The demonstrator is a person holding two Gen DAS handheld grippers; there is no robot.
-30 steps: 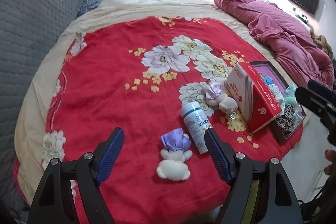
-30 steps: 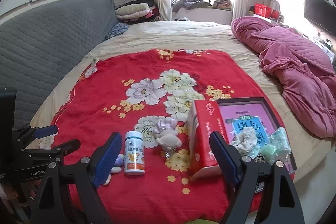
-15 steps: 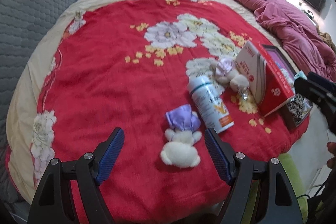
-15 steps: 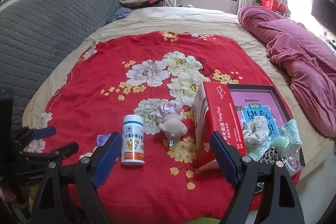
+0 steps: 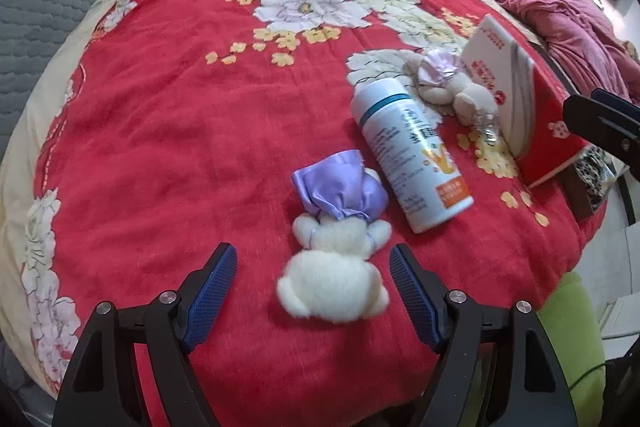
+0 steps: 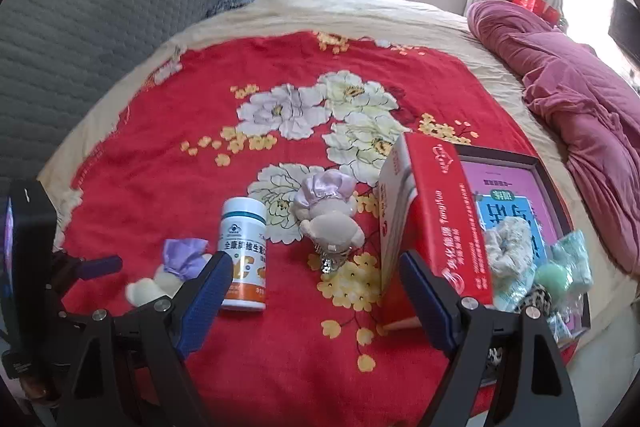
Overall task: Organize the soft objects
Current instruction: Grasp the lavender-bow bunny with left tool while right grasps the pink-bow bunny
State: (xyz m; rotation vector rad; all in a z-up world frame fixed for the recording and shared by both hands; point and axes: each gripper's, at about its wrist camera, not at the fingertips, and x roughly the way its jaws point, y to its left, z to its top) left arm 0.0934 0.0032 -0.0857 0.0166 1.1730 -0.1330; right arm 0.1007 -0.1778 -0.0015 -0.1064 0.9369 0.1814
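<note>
- My left gripper (image 5: 312, 267) is spread wide, its blue pads on either side of the white plush bear (image 5: 334, 267), not touching it.
- The bear lies on the red floral blanket (image 5: 180, 131) in a lilac satin dress, head nearest me.
- Just beside the bear stands a white supplement bottle (image 5: 412, 155) with an orange band; in the right wrist view it is upright (image 6: 244, 255).
- Past the bottle lies a second, beige plush bear (image 6: 328, 215) with a pale lilac bow and a shiny charm at its head.
- A red and white carton (image 6: 444, 227) stands tilted just beside that bear, leaning on a dark framed tray (image 6: 556, 187).
- The tray holds a scrunchie (image 6: 512, 247) and some small green and leopard-print soft pieces.
- My right gripper (image 6: 316, 291) is also wide apart, holding nothing, above the blanket's near edge.
- A crumpled pink quilt (image 6: 580, 91) lies along the bed's far side.
</note>
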